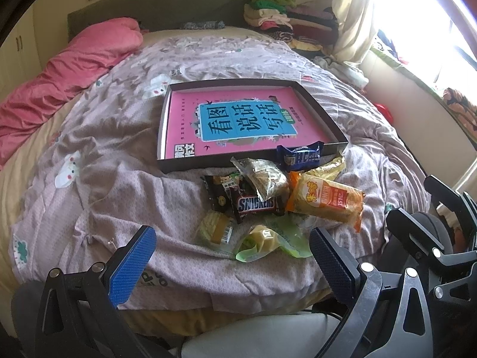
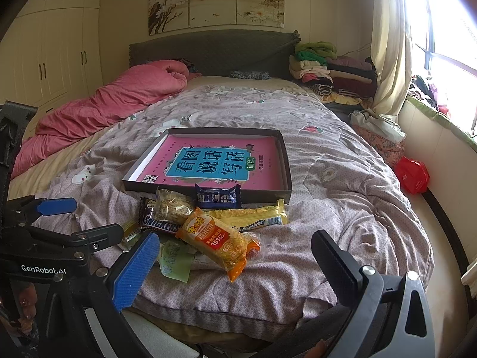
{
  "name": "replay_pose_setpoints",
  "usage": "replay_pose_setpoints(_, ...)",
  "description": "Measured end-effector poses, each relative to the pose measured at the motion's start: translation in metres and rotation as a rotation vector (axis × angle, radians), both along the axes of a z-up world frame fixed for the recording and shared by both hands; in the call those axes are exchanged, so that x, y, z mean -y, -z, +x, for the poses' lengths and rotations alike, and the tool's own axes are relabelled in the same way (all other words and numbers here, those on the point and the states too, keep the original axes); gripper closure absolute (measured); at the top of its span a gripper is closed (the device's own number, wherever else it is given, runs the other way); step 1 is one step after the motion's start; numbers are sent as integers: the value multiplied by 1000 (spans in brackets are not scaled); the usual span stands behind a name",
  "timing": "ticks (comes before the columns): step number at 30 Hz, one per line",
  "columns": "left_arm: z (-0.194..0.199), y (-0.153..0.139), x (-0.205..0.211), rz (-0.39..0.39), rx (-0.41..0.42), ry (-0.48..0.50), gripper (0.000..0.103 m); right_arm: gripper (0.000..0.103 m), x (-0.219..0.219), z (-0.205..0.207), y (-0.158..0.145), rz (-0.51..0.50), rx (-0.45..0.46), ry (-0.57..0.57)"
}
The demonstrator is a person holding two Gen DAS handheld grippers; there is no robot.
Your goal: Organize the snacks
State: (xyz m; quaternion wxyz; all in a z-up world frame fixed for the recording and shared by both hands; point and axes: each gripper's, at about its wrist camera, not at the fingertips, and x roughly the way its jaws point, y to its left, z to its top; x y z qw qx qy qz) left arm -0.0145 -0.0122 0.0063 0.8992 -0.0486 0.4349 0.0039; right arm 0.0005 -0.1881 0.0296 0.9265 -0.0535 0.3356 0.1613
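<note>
A pile of snacks lies on the bed in front of a shallow dark tray (image 1: 325,113) (image 2: 284,161) whose floor holds a pink book. In the pile are a Snickers bar (image 1: 256,205) (image 2: 158,225), an orange packet (image 1: 326,201) (image 2: 219,243), a dark blue packet (image 1: 299,156) (image 2: 217,198), a clear bag of brown pieces (image 1: 265,177) (image 2: 173,205), a yellow bar (image 2: 253,217) and a green wrapper (image 1: 268,240) (image 2: 174,261). My left gripper (image 1: 232,265) hangs open just short of the pile. My right gripper (image 2: 235,271) is open too, near the orange packet. Both hold nothing.
The snacks rest on a rumpled lilac quilt (image 1: 119,185) (image 2: 342,185). A pink duvet (image 1: 74,68) (image 2: 119,98) lies along the left. Folded clothes (image 2: 331,68) are stacked by the headboard. A window and curtain (image 2: 390,59) are on the right, a red object (image 2: 413,174) on the floor.
</note>
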Motion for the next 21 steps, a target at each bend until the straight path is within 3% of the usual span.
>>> replay_pose_setpoints(8, 0, 3, -3, -5, -12, 0, 1, 0, 0, 0, 0, 0, 0, 0)
replay_pose_setpoints(21, 6, 24, -5, -68, -106, 40, 1, 0, -1, 11, 5, -28, -24, -3)
